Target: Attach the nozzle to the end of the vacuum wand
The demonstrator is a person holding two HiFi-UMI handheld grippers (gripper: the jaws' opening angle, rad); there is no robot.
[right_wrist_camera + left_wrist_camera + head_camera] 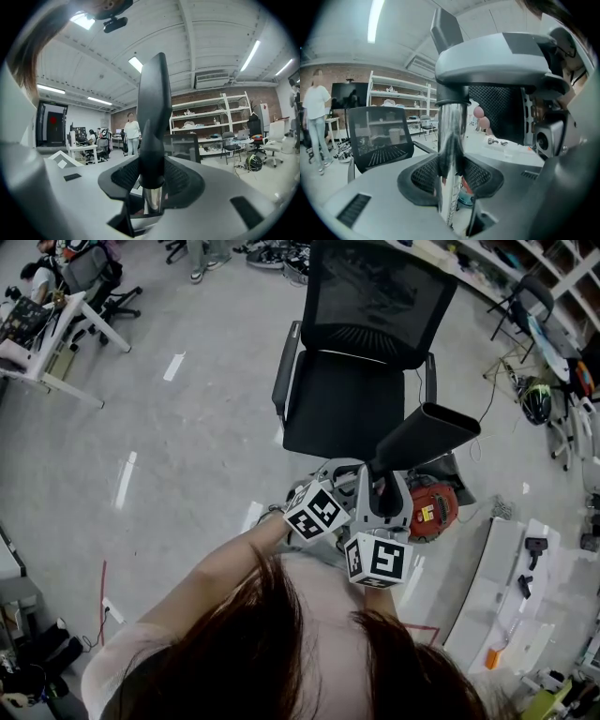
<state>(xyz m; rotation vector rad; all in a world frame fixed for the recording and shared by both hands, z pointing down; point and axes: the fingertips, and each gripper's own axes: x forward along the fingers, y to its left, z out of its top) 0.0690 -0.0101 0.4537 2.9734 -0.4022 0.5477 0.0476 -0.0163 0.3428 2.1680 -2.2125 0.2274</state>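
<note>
**Both grippers hold the nozzle and wand up in the air**

My left gripper [451, 164] has its two jaws closed tight on the shiny metal wand [451, 136]. The wand stands up straight between the black pads. In the left gripper view I can see my other gripper just above, on the same line.

My right gripper [152, 176] has its jaws closed on the round bottom end of the black nozzle [152, 103]. The nozzle points up from the jaws and gets flat and wide at the top. Right under the nozzle's bottom end I see the shiny top of the wand. The two meet there, inside my right gripper's jaws. I cannot tell how far the nozzle is pushed on.

In the head view the two grippers are close together in front of me, and their marker cubes are almost side by side. The nozzle sticks out from them, up and to the right, with its wide open mouth at the far end. It is held in the air in front of a black office chair [361, 362]. A red vacuum [431, 509] sits on the grey floor [187, 446] just beside the chair, below my right gripper.
</note>
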